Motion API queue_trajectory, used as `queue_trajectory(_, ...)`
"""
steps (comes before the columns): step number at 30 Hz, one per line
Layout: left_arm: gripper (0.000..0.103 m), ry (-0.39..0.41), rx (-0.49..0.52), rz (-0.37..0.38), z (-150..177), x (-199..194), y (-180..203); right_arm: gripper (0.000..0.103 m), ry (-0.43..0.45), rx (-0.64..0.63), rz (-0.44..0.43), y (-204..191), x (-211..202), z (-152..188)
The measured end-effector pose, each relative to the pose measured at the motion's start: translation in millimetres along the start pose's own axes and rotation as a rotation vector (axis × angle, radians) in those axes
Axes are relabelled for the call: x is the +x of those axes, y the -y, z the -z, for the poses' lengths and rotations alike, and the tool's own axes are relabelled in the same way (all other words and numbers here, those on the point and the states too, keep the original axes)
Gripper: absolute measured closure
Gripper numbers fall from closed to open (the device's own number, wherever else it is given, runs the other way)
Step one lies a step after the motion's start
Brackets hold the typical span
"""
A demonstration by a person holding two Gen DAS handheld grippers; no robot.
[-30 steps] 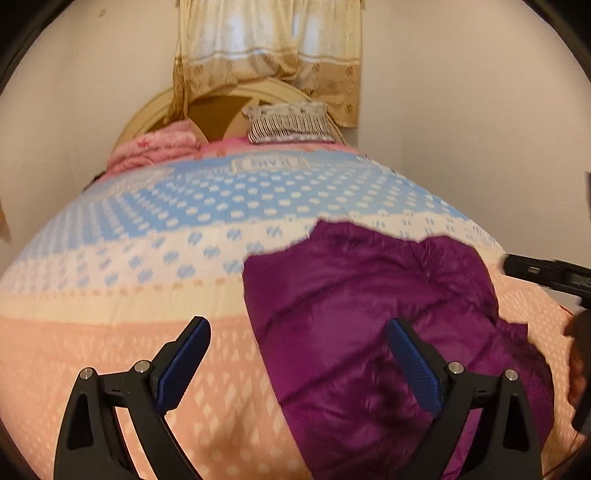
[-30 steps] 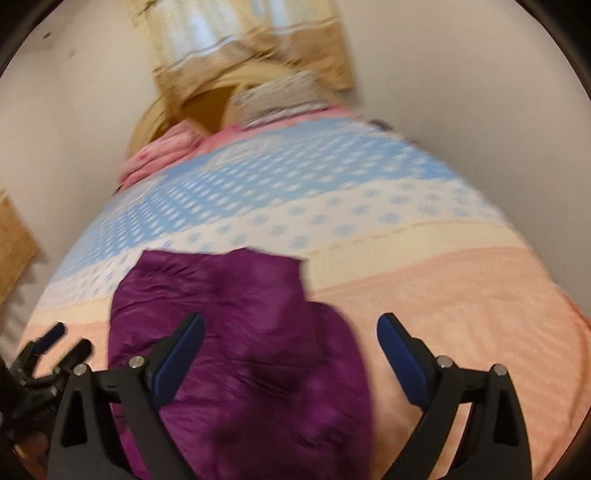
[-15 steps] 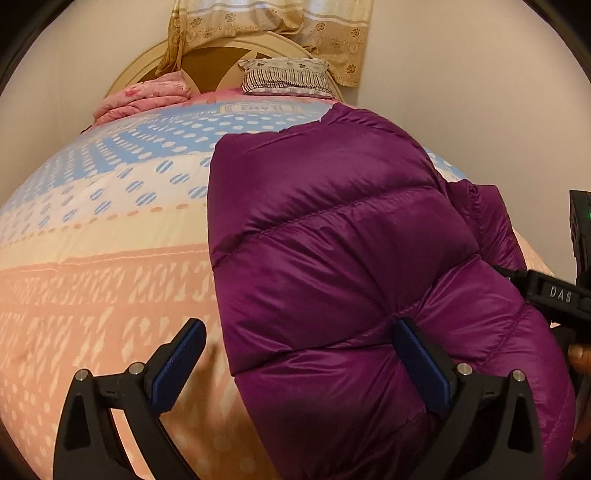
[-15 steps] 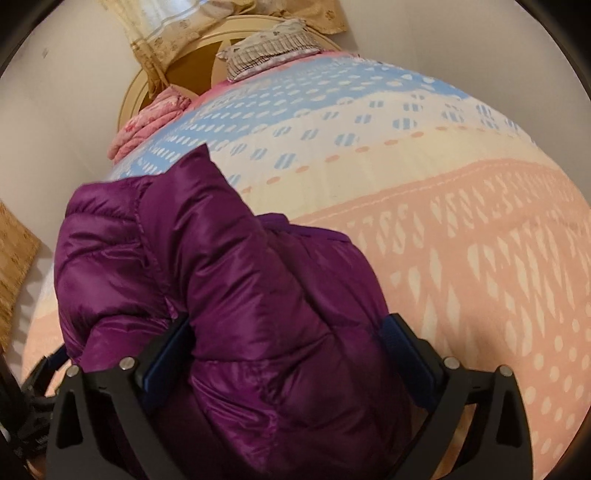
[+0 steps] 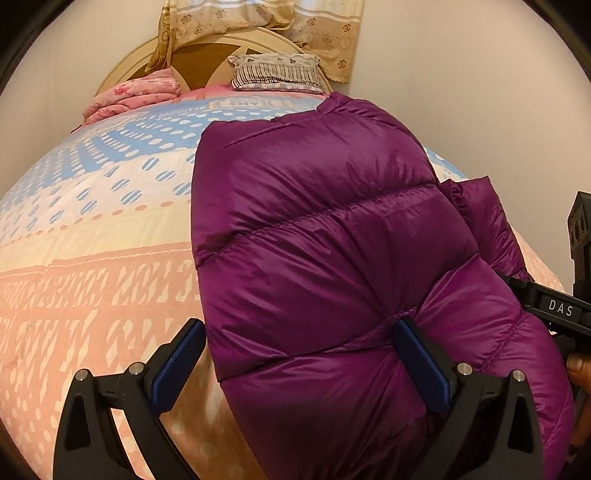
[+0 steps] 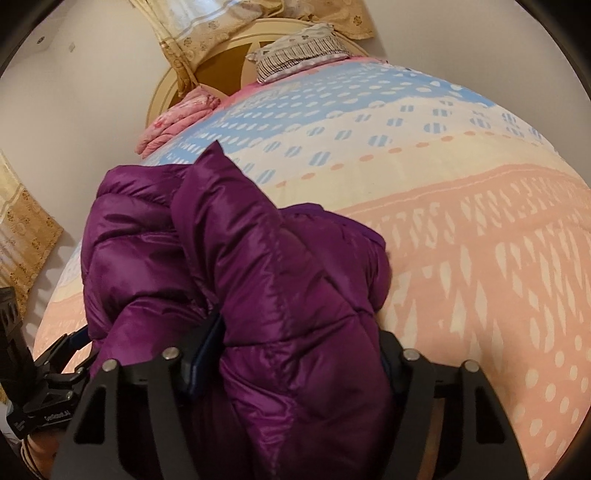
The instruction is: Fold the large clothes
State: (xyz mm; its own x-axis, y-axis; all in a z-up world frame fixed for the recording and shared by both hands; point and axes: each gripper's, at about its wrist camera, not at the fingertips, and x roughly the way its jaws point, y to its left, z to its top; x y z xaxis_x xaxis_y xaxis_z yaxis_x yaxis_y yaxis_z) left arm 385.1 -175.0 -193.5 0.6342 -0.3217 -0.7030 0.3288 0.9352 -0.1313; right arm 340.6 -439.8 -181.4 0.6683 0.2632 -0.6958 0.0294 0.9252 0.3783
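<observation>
- Purple down jacket (image 5: 332, 236) on the bed (image 5: 92, 280), bunched at the near edge, long axis running from the tools toward the headboard (image 5: 207, 62).
- Left tool (image 5: 295, 358) low over the jacket's near left corner: jaws spread wide, right pad (image 5: 417, 365) touching the quilted shell, left pad (image 5: 177, 354) over bare bedspread, nothing pinched.
- Right tool (image 6: 295, 354) astride the jacket's right half (image 6: 258, 277): a thick fold of padding bulging up between the fingers, jaws closing on it (left pad (image 6: 207, 347) against the fabric, right pad buried under it, so a full pinch not confirmed).
- Both tools at the same near hem, side by side; left tool body also showing at the lower left of the right wrist view (image 6: 40, 380), right tool at the right edge of the left wrist view (image 5: 554, 306).
- Fold direction probably away, along the long axis, toward the far blue part of the bedspread (image 6: 332, 103).
- Ahead, well apart from the jacket: pink folded blanket (image 5: 136, 96) and striped pillow (image 5: 277, 72) by the headboard, curtain (image 5: 266, 18) above.
- Nothing in the way on the bedspread between jacket and pillow (puffy, slippery shell likely to spring back).
</observation>
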Motion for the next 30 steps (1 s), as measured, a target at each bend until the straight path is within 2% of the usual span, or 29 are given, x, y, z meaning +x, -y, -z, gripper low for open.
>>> queue_trajectory(3,0.002,-0.005,0.0,0.017,-2.0,1.7,0.1,0.04,-0.016,-0.005,-0.029,0.7,3.8,-1.5)
queue_trajectory(5,0.009,-0.01,0.006,0.062,-3.6,2.9,1.3,0.05,-0.017,-0.001,-0.064,1.4,3.6,-0.8)
queue_trajectory(6,0.021,-0.01,0.012,0.098,-4.2,2.1,3.2,0.061,-0.015,0.001,-0.09,1.3,3.3,-0.5)
queue_trajectory(7,0.024,-0.003,0.028,0.11,-4.2,0.6,6.4,0.067,-0.006,-0.01,-0.098,-1.4,1.3,0.6)
queue_trajectory(8,0.035,0.007,0.047,0.115,-4.4,-2.7,9.5,0.069,0.0,-0.024,-0.097,-4.8,-0.5,1.4)
queue_trajectory(10,0.068,0.033,0.087,0.126,-5.4,-13.1,16.0,0.075,0.025,-0.042,-0.101,-11.7,-6.8,2.6)
queue_trajectory(13,0.08,0.041,0.089,0.092,-9.8,-29.5,14.0,0.078,0.066,-0.022,-0.145,-19.7,-18.8,6.7)
queue_trajectory(17,0.084,0.099,0.085,0.058,-11.5,-68.1,-2.1,0.079,0.108,-0.027,-0.225,-47.6,-32.7,11.9)
queue_trajectory(21,0.084,0.156,0.09,0.004,-10.7,-114.1,-29.7,0.079,0.147,-0.052,-0.324,-97.3,-44.4,8.3)
queue_trajectory(30,0.085,0.204,0.02,-0.167,2.3,-192.0,-117.9,0.079,0.099,-0.156,-0.496,-222.6,-21.8,7.8)
